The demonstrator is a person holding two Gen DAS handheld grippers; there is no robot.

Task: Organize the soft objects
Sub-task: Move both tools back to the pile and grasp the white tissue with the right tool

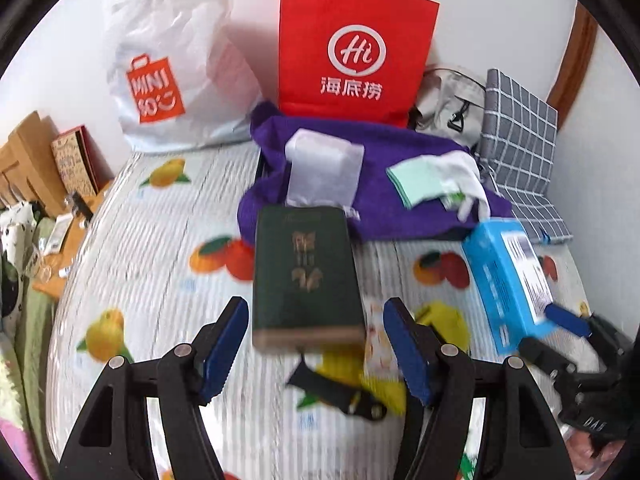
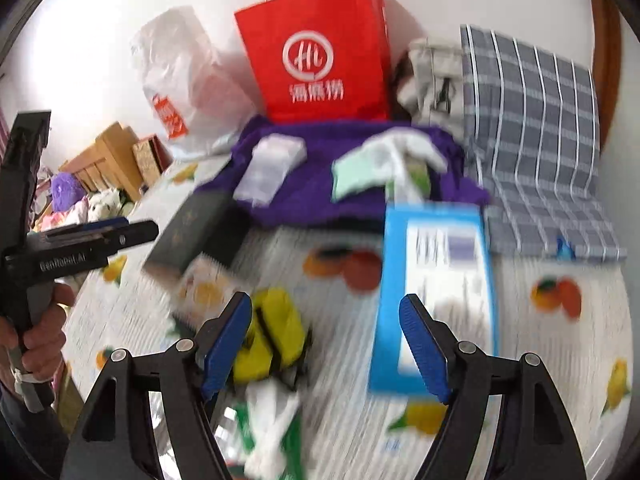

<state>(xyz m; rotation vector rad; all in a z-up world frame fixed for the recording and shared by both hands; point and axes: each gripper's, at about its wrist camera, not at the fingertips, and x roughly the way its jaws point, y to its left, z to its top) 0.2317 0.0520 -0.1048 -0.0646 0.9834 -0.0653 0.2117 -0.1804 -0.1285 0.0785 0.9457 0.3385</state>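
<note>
A purple towel lies crumpled on the fruit-print bed sheet, with a white packet and a mint-green and white cloth on it. A dark green box lies in front of the towel, ahead of my open left gripper. A blue box lies to the right; in the right wrist view it lies just ahead of my open right gripper. A yellow and black item sits by the right gripper's left finger. The towel shows there too.
A red paper bag and a white plastic bag stand against the wall. A grey checked pillow and a grey bag lie at the right. Cardboard boxes stand left of the bed. A white and green plastic wrapper lies near.
</note>
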